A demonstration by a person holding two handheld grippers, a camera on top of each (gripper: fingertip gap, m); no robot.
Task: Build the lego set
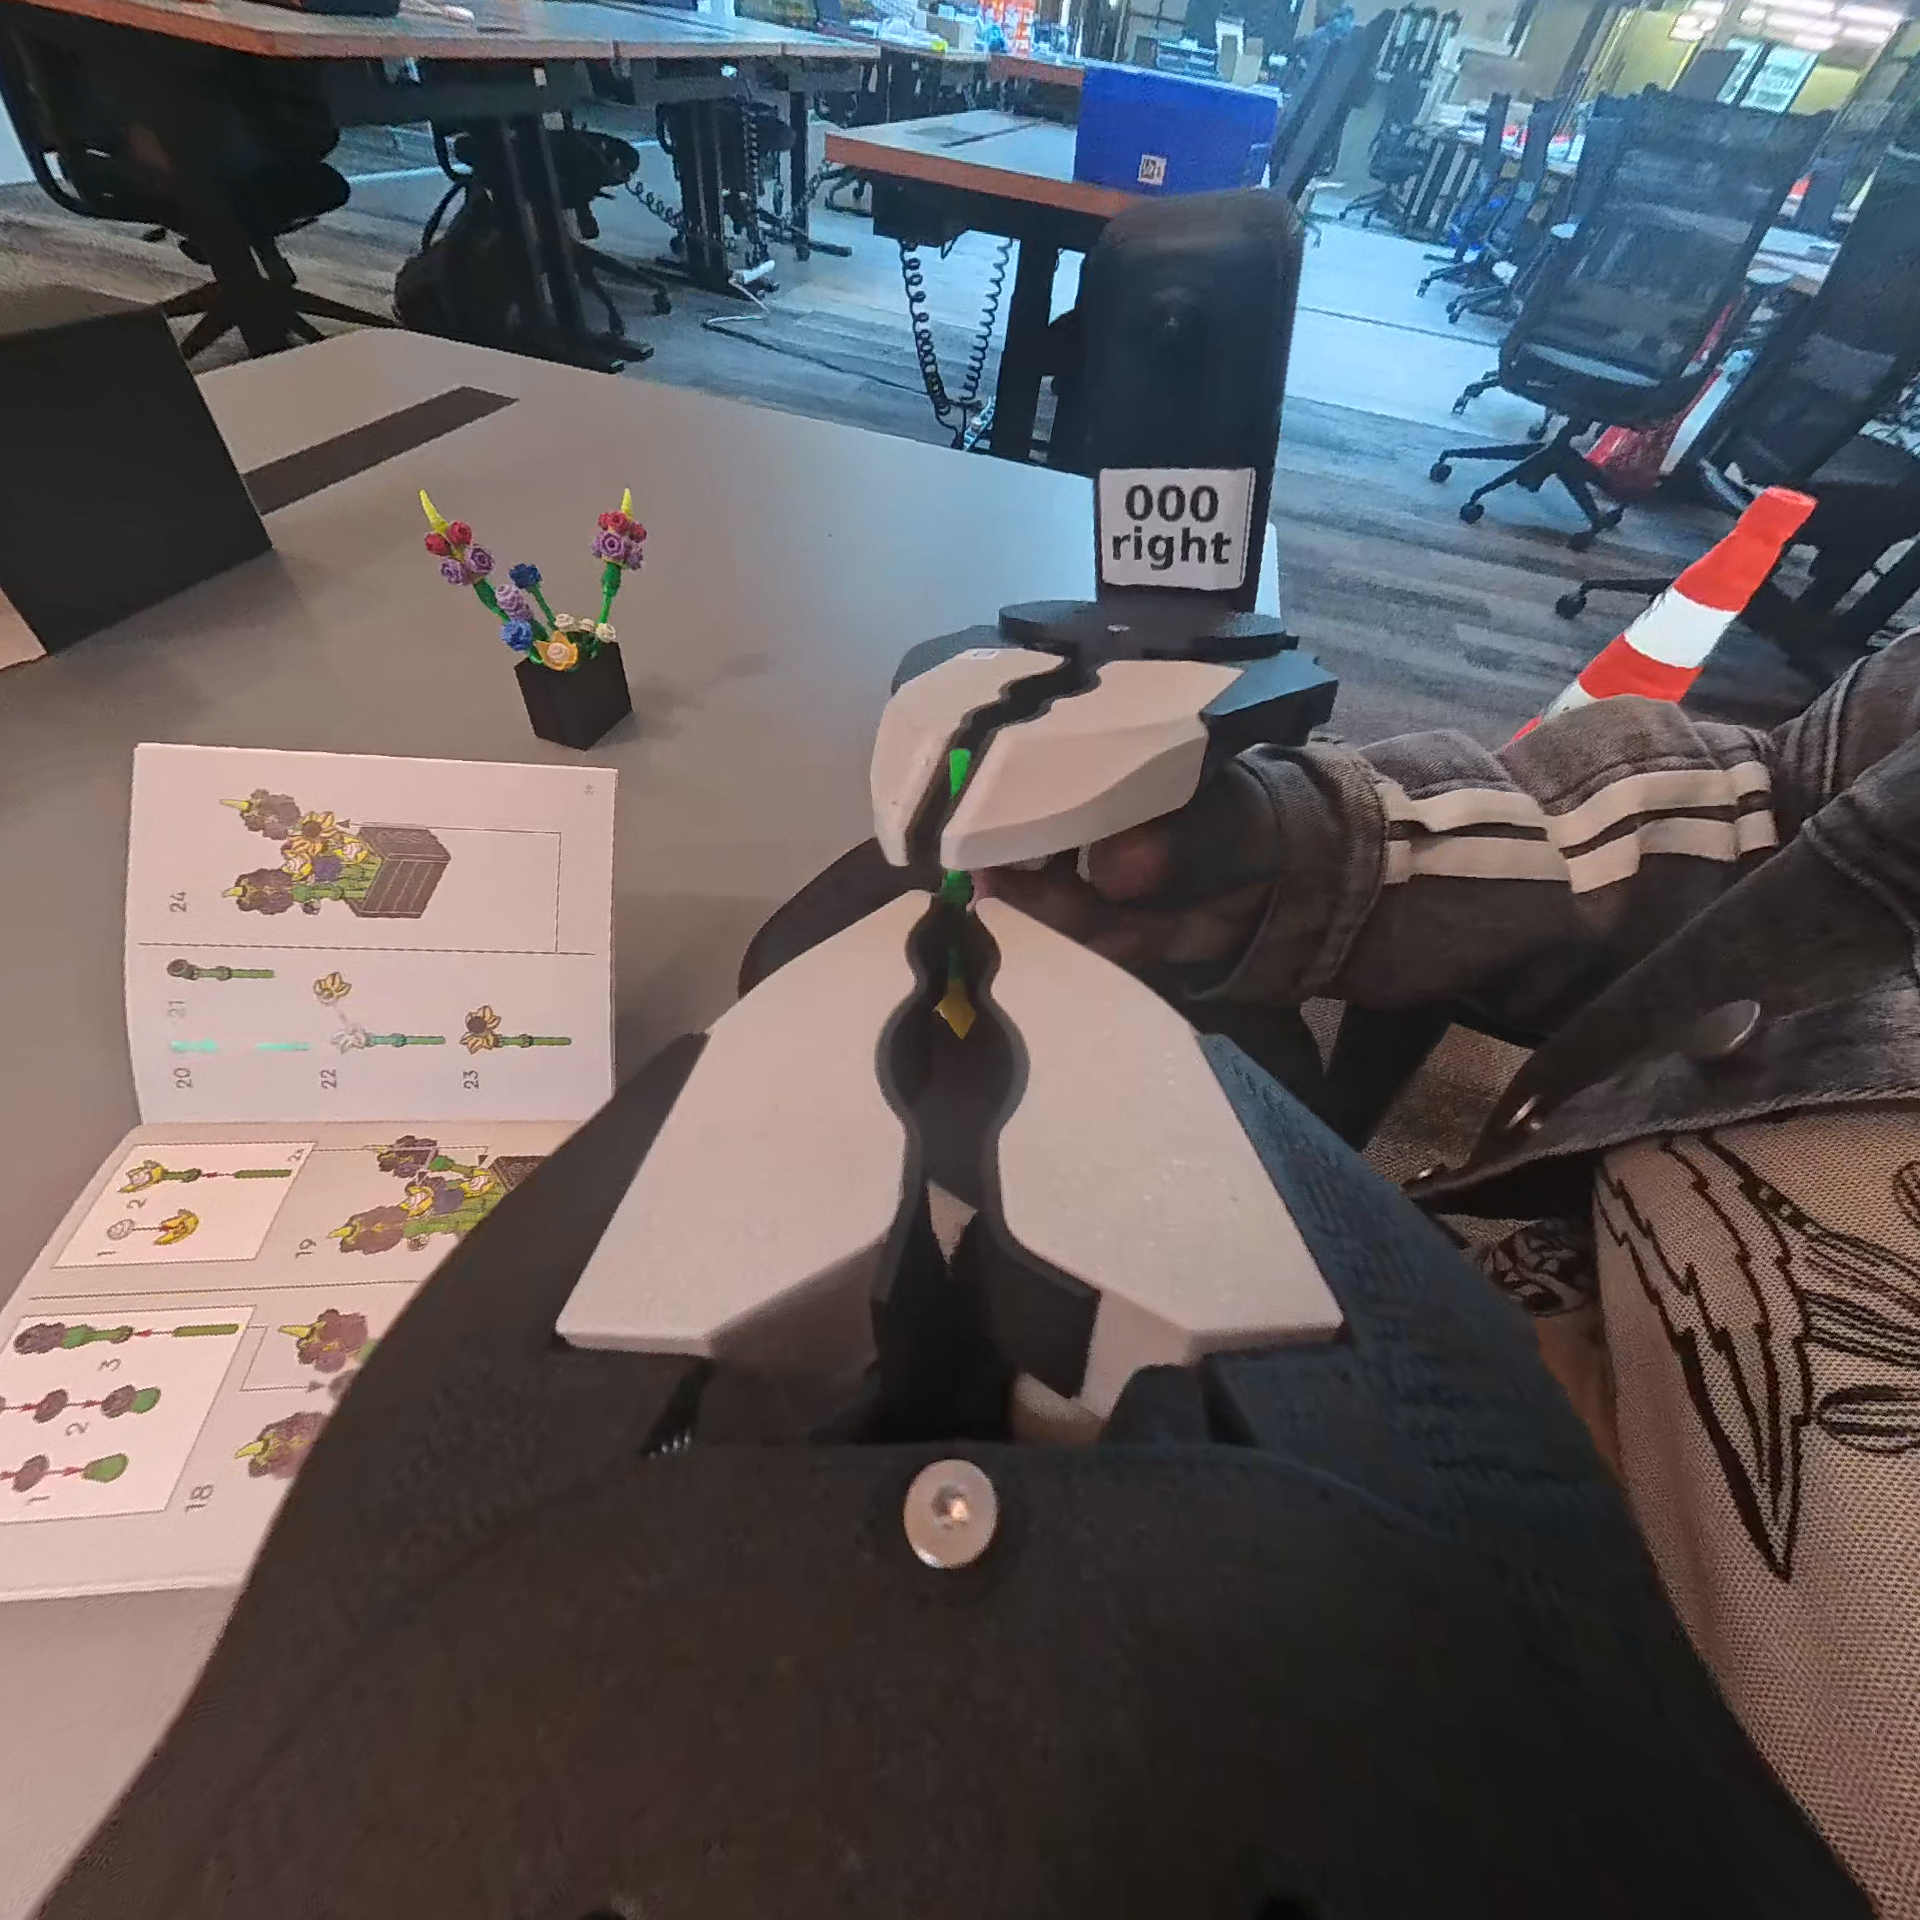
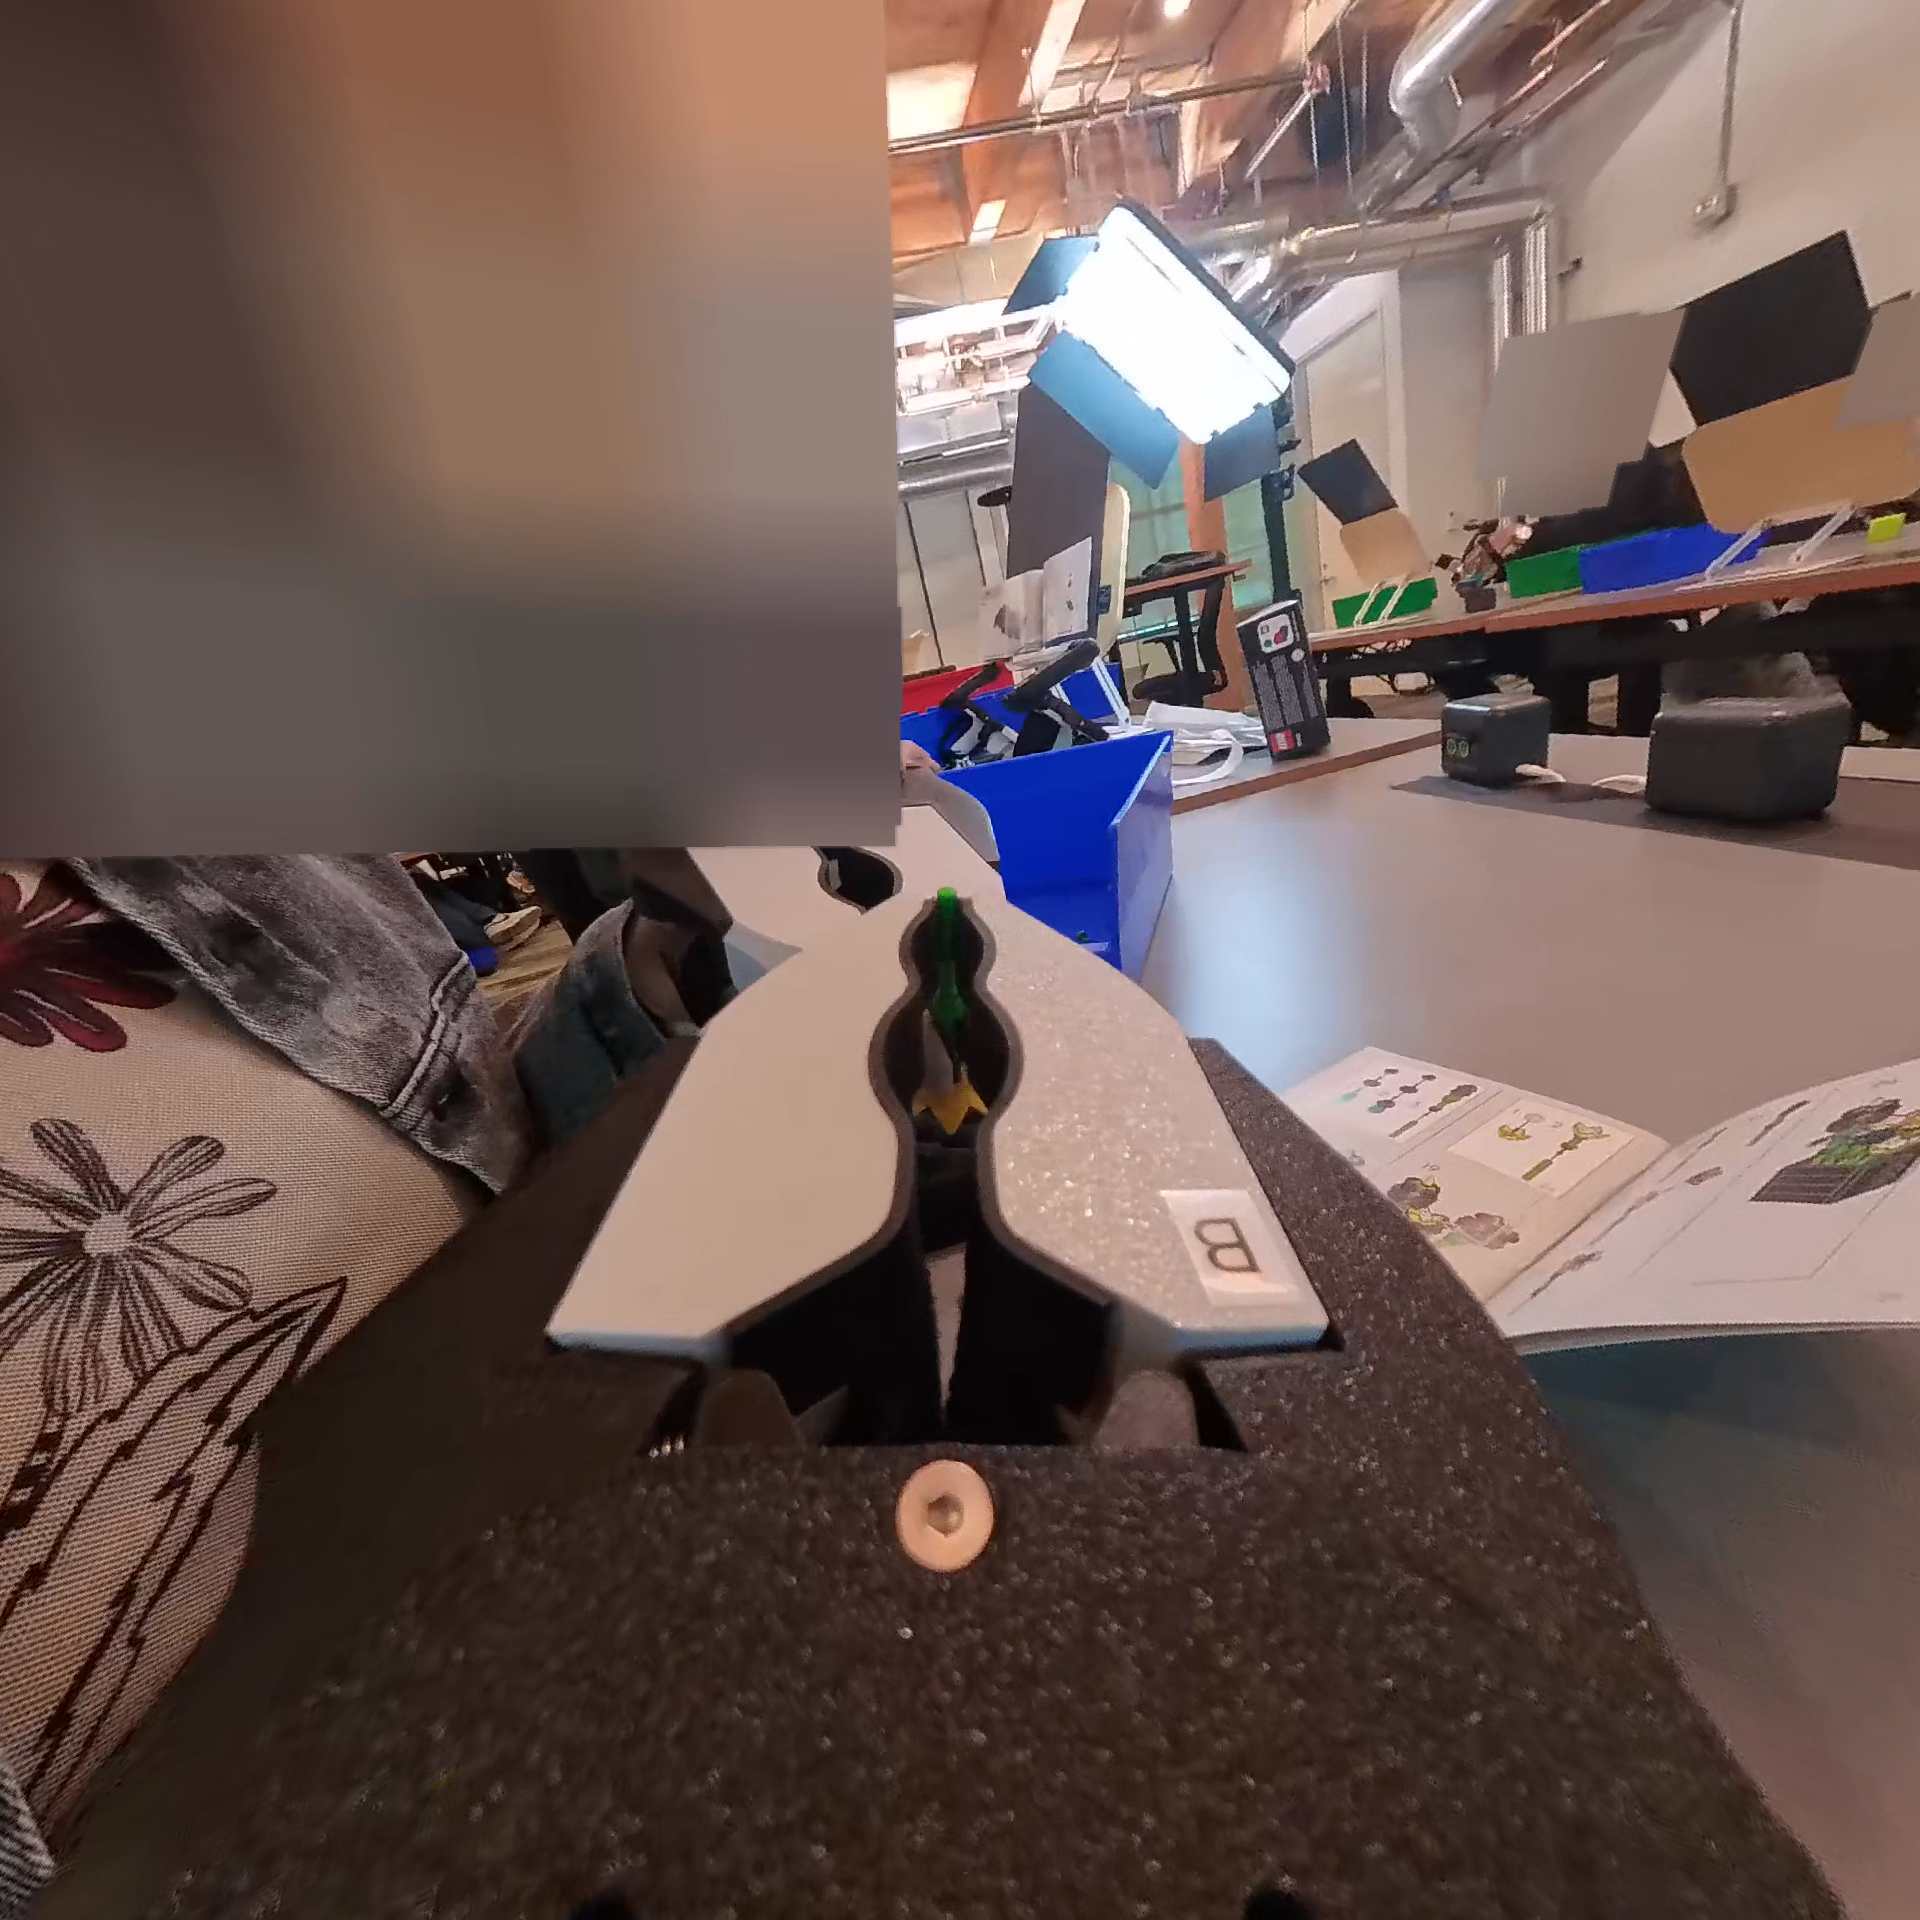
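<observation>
Left wrist view: your left gripper [image 1: 951, 914] and right gripper [image 1: 940, 842], tip to tip, jaws both clamped on one green stem [image 1: 958, 790], axis running jaw-to-jaw, off the table's near edge.

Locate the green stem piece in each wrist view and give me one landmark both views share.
Left wrist view: the green stem piece sits centre frame, bridging the left gripper and the right gripper, both shut on it.
Right wrist view: the stem is centre frame, poking up between the closed fingers of the right gripper.
Shared landmark: the open instruction booklet on the grey table.
</observation>
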